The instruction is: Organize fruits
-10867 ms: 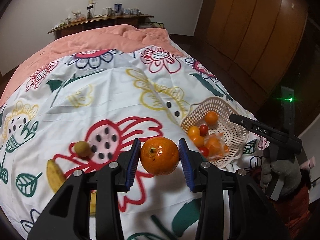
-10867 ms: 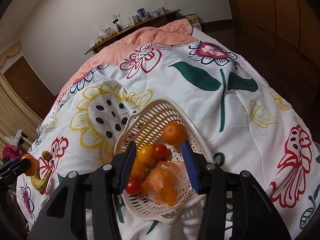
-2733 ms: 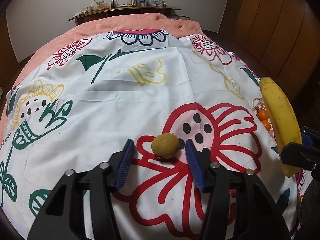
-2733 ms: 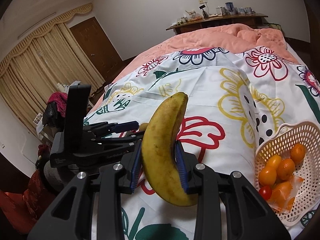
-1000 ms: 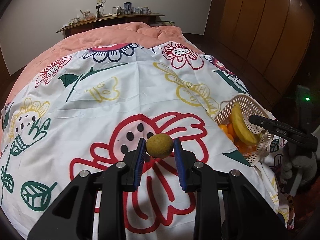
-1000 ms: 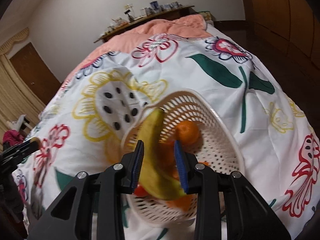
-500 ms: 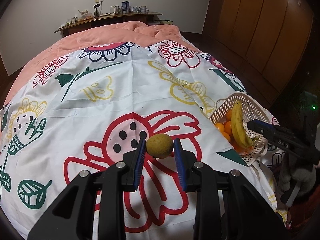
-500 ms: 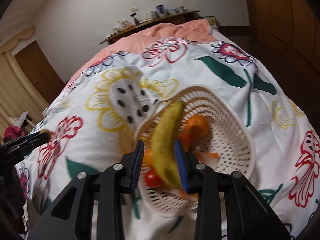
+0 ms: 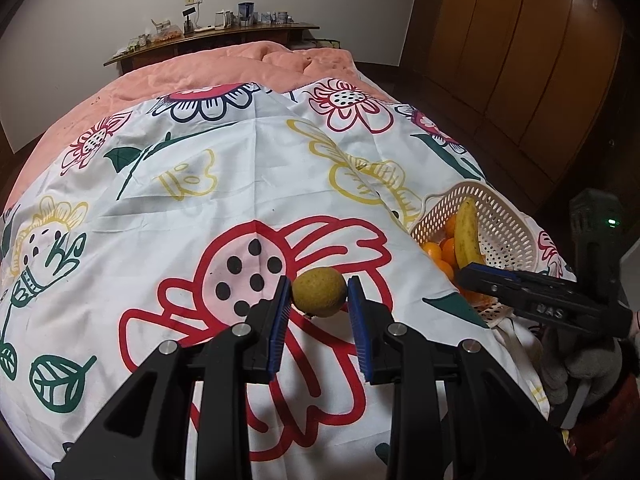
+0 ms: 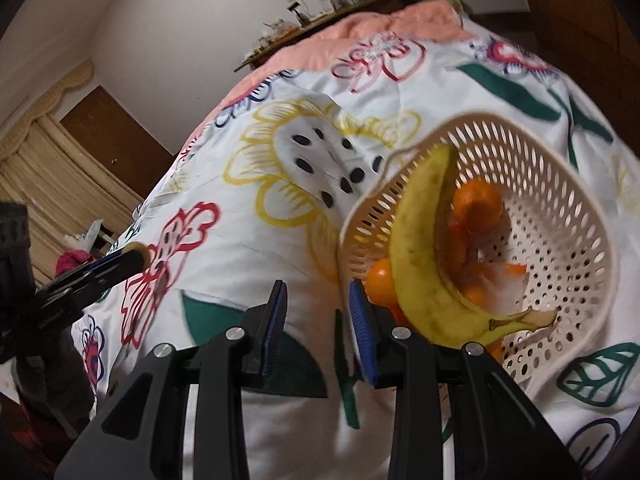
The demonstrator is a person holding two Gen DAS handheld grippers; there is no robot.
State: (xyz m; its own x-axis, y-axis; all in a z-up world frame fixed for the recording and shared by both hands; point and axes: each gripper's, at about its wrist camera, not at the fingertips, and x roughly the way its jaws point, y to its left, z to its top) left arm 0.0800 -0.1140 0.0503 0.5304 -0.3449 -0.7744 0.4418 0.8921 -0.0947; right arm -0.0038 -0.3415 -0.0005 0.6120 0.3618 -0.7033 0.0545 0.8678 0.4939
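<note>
**Inspector:** State the left gripper.

**Assistant:** Its jaws stand narrow, clamped on a small round greenish-brown fruit. Both blue pads touch the fruit's sides, and it is held above the flowered bedcover.

**Inspector:** Where does the fruit belong?

**Assistant:** In my judgement, the white basket. In the left wrist view it sits at about two o'clock from the held fruit, well apart, near the bed's edge. It holds a banana and several oranges.

**Inspector:** The banana's long axis?

**Assistant:** In the right wrist view it runs from twelve o'clock, tip against the rim, down to five o'clock, stem end low. Free space lies on the basket's three o'clock side.

**Inspector:** The right gripper?

**Assistant:** Nearly closed and empty; nothing sits between the pads. The basket rim lies just beside its right jaw, at about one o'clock.

**Inspector:** Nearer hand?

**Assistant:** The right is nearer the basket, but the left carries the fruit and must cross.
</note>
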